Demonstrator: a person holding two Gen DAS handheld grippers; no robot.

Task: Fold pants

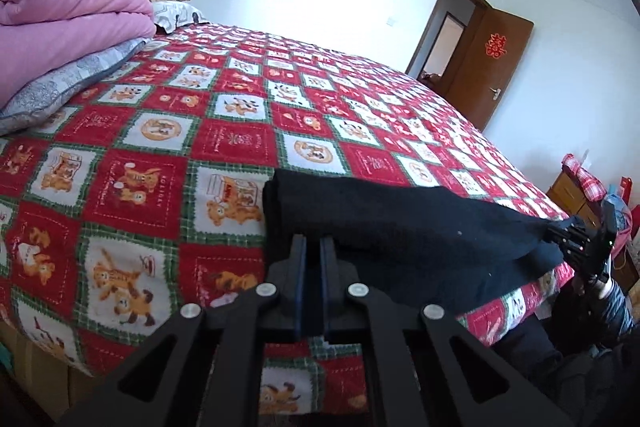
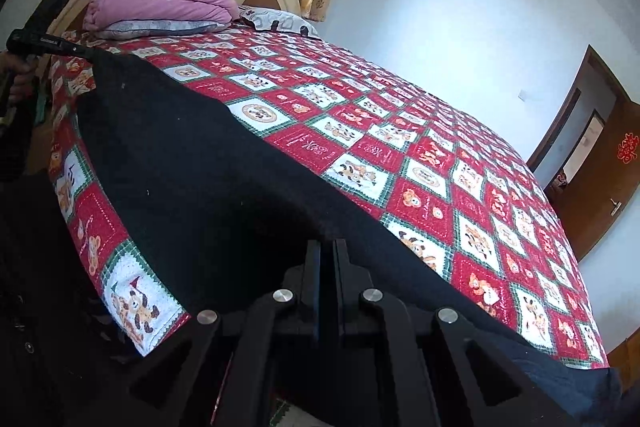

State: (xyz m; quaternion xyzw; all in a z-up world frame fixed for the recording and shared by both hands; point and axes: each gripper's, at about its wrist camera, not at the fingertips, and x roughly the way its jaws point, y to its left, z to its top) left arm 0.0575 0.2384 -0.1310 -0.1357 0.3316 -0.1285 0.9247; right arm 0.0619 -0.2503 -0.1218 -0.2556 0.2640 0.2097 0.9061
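Both grippers clenched on black pants: left gripper at 6 o'clock, right gripper at 3 o'clock, over the red cartoon-patterned bedspread.

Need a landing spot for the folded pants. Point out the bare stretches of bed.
Free: the bedspread between the black pants and the pink quilt, and its far side toward the door. Crowded: the head end with pillows, and the near edge under the pants.
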